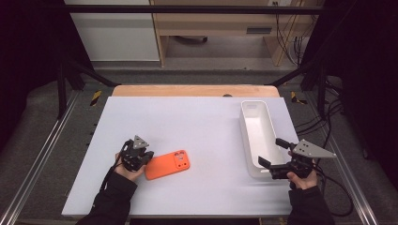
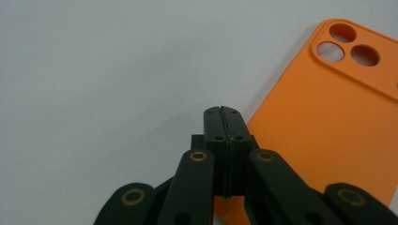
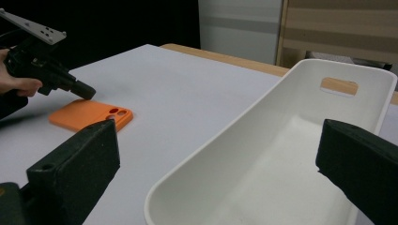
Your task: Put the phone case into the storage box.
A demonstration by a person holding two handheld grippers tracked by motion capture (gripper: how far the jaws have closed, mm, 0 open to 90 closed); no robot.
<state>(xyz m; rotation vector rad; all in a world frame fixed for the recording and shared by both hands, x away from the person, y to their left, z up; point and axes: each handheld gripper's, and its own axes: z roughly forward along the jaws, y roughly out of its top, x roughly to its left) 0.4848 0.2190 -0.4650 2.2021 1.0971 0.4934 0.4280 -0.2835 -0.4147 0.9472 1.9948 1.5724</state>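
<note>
While seen from above: pale surface (image 1: 197, 126) on a wooden top, dark metal frame around, cables on the floor at right. Left hand-held gripper (image 1: 149, 156) jaws pressed together, tips at the near end of the orange phone case (image 1: 168, 165), lying flat front-left; contact hard to judge. White tray (image 1: 257, 136) lengthwise at right; right hand-held gripper (image 1: 270, 157) spread wide about its near end.

From the left gripper view: closed jaws over the surface, phone case (image 2: 328, 117) just beside, lower part hidden behind the linkage.

From the right gripper view: jaws wide apart, tray (image 3: 263, 154) between, its near end cut off; phone case (image 3: 91, 116) and left hand-held gripper (image 3: 89, 92) farther off.
</note>
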